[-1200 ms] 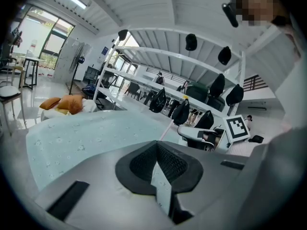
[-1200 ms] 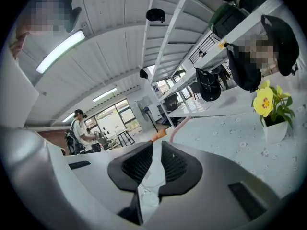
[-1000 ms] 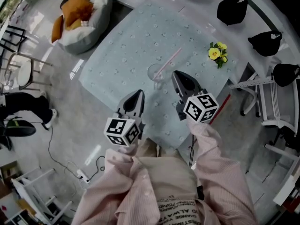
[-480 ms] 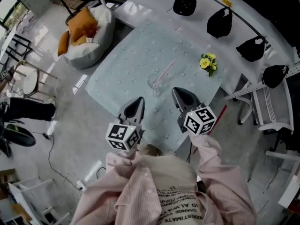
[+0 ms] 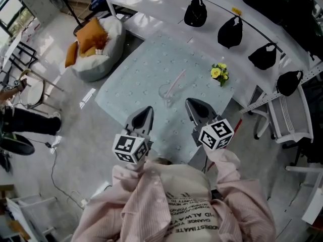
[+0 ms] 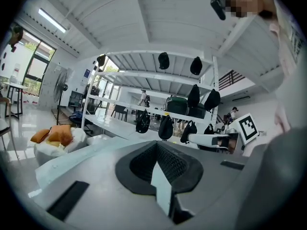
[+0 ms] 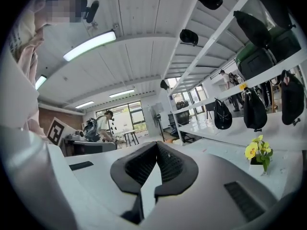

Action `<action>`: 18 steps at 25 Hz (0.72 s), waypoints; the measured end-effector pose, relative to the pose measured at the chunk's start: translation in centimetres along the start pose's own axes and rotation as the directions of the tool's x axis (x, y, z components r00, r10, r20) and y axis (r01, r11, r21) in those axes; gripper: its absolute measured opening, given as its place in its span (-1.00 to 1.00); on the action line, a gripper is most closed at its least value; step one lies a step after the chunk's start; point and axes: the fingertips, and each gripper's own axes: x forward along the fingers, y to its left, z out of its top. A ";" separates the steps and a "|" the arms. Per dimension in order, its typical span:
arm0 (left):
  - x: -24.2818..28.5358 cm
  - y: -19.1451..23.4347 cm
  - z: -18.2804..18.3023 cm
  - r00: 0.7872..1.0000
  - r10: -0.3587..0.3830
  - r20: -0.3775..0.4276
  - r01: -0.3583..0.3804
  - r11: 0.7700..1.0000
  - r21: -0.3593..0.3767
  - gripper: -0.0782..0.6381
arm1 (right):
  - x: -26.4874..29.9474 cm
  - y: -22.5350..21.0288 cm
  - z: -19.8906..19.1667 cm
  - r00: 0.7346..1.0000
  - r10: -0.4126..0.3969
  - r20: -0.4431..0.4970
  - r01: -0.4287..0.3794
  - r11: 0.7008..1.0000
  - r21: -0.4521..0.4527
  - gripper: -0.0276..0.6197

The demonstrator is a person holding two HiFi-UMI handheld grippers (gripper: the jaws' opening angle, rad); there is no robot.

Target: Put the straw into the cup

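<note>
L gripper [image 5: 145, 112] is hovering over the table's [image 5: 126, 79] near edge, jaws pressed together w/ nothing btwn them, prob. idling as no job is left for it. Approx mid-table the cup [image 5: 165, 92] is sitting upright, w/ the straw [image 5: 176, 79] standing in it and leaning on the rim, so the task is looking done. R gripper [image 5: 192, 104] is hanging closed & empty, just clear of the cup. Flowers [image 5: 218, 73] are sitting near the right corner, out of the way.
</note>
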 end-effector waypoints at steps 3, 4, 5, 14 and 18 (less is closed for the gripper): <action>-0.5 0.2 0.9 1.000 0.012 0.022 -0.012 1.000 0.009 -0.79 | -0.6 0.4 1.2 1.000 0.001 0.030 -0.001 1.000 -0.010 -0.91; -0.7 0.3 1.1 0.999 0.017 0.029 -0.017 1.000 0.010 -0.79 | -0.8 0.5 1.5 0.999 0.001 0.038 -0.001 1.000 -0.013 -0.91; -0.9 0.4 1.3 0.999 0.023 0.035 -0.023 1.000 0.012 -0.79 | -1.0 0.6 1.8 0.999 0.001 0.045 0.000 1.000 -0.016 -0.91; -2.2 1.3 2.7 0.995 0.065 0.078 -0.067 0.997 0.025 -0.79 | -2.4 0.2 3.3 0.996 -0.021 0.089 0.022 1.000 -0.013 -0.91; -2.3 1.6 2.5 0.994 0.076 0.077 -0.078 0.997 0.022 -0.79 | -2.7 -0.1 3.2 0.995 -0.034 0.089 0.035 0.999 -0.007 -0.91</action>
